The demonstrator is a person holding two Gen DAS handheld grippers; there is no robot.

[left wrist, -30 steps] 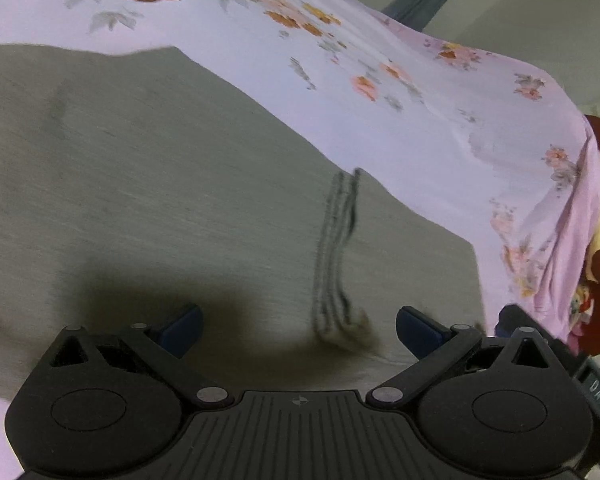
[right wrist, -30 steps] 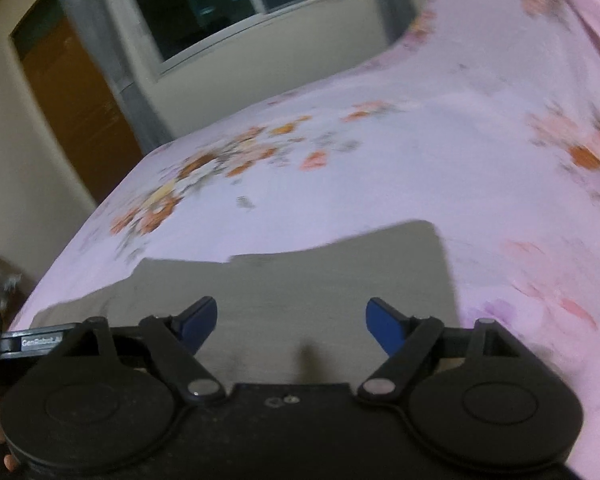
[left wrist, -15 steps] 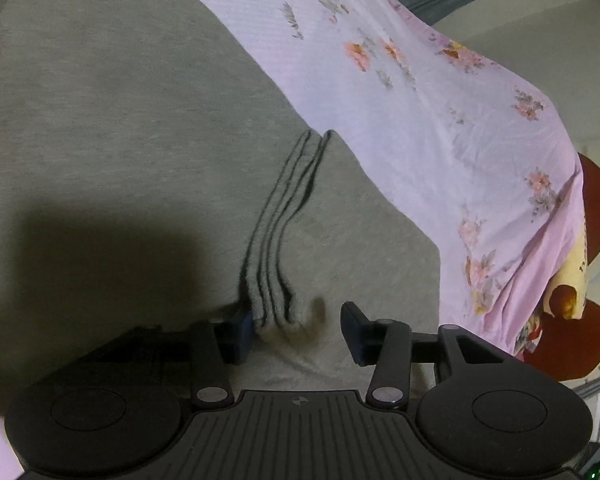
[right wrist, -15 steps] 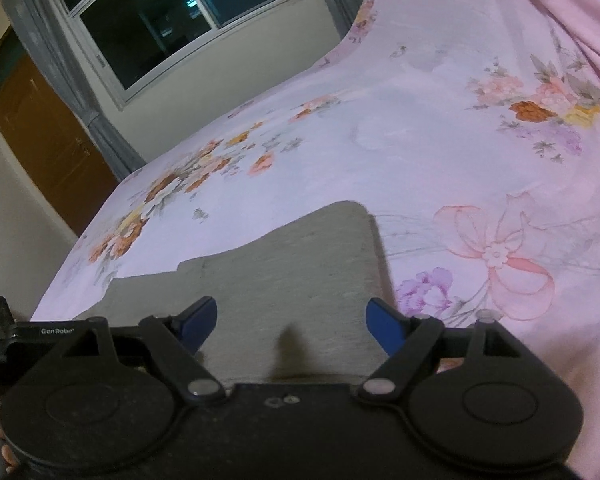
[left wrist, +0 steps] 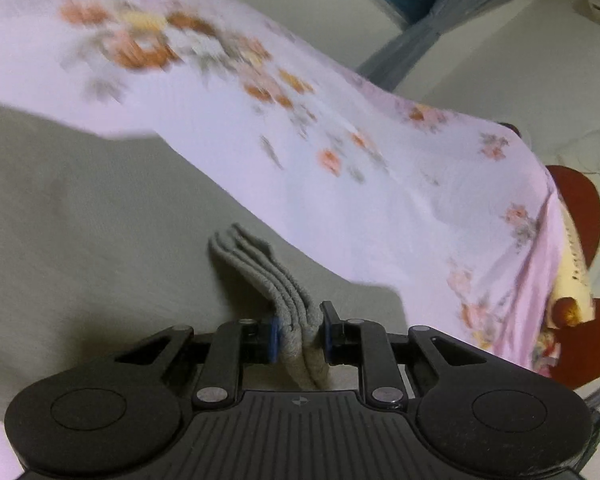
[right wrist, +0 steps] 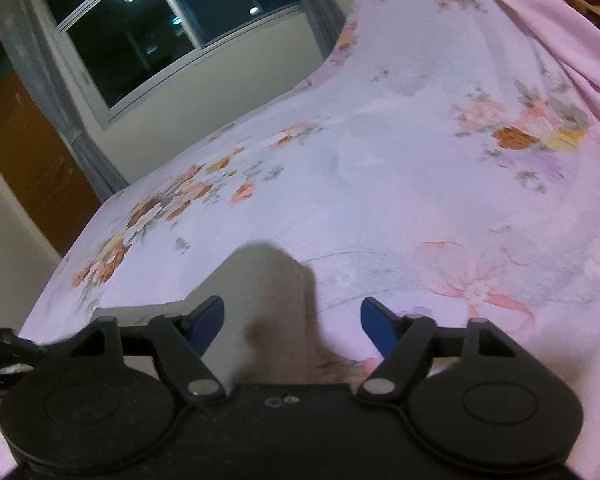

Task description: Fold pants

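Grey pants [left wrist: 80,220] lie spread on a pink floral bedsheet [left wrist: 340,184]. My left gripper [left wrist: 299,338] is shut on a bunched ridge of the pants' layered edge [left wrist: 268,280] and holds it raised off the bed. In the right wrist view a corner of the pants [right wrist: 272,284] lies between the jaws of my right gripper [right wrist: 292,320], which is open and empty just above the cloth.
The bedsheet [right wrist: 400,168] stretches ahead and to the right. A window [right wrist: 172,32] with grey curtains and a brown door [right wrist: 28,160] stand beyond the bed. A red and yellow cushion [left wrist: 576,264] sits at the bed's right edge.
My left gripper has closed on the folded ridge of the pants and lifted it. My right gripper stays open and has moved so that only the pants' corner lies before it.
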